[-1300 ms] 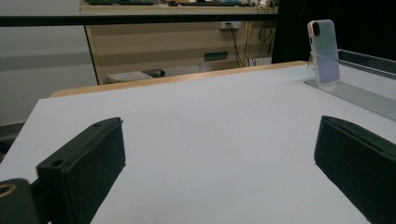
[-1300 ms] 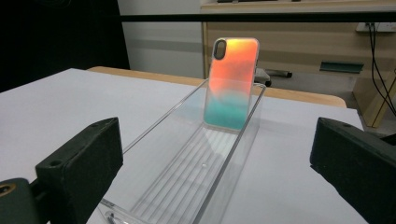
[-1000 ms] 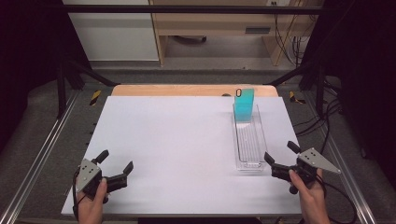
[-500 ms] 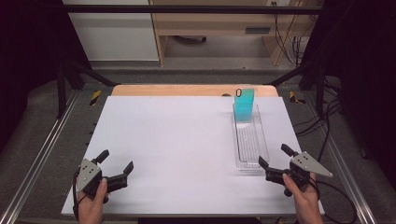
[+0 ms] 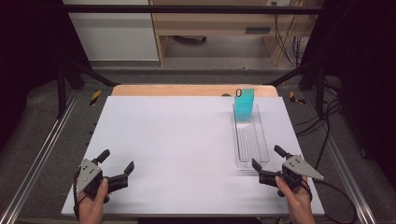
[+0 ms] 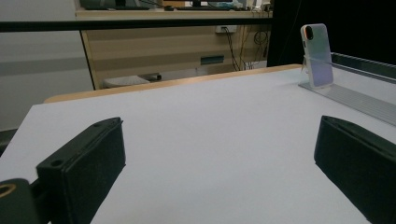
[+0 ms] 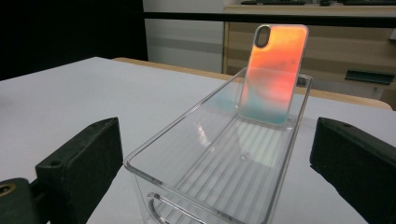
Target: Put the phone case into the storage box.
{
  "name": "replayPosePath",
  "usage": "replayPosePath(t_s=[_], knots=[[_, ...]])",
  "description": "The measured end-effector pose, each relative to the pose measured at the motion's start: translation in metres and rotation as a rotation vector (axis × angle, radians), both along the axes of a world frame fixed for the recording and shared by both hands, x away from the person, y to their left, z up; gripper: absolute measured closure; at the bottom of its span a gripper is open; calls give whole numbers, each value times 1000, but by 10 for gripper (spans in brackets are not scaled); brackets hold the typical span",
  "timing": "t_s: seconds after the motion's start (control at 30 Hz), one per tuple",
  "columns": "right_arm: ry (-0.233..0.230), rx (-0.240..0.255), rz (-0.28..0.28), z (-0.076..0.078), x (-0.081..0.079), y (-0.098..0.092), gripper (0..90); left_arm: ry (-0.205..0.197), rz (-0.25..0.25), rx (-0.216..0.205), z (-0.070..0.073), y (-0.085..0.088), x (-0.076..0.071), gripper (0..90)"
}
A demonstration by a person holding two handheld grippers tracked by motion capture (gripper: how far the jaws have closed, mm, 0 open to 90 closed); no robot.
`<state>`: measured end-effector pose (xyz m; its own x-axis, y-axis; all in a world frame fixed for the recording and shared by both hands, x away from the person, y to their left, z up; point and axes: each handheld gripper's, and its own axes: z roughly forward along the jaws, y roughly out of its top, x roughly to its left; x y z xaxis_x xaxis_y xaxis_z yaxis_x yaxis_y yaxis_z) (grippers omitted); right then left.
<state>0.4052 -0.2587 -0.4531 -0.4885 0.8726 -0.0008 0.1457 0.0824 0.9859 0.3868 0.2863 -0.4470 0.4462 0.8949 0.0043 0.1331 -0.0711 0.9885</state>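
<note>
Right tongs (image 5: 267,163) shift inward from the bench's right edge toward the near end of the clear tray (image 5: 261,140). Jaws wide apart, now lined up on the tray's near end, close to its near wall. Right hand (image 5: 293,192) sits further in over the bench.

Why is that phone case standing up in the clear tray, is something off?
Nothing is spilled or broken. The phone case stands on end, leaning at the far end of the clear tray, which looks deliberate. Both grippers, left and right, are open and holding nothing.
</note>
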Motion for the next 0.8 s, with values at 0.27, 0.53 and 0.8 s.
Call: replayPosePath(t_s=[0.27, 0.53, 0.8], knots=[[-25, -31, 11, -5, -1, 8, 33, -16, -5, -14, 1, 1, -1, 15], [-50, -72, 6, -11, -2, 9, 36, -37, -15, -14, 2, -1, -1, 14], [-42, -59, 4, -13, -3, 5, 38, -34, -17, -11, 1, -2, 0, 10]])
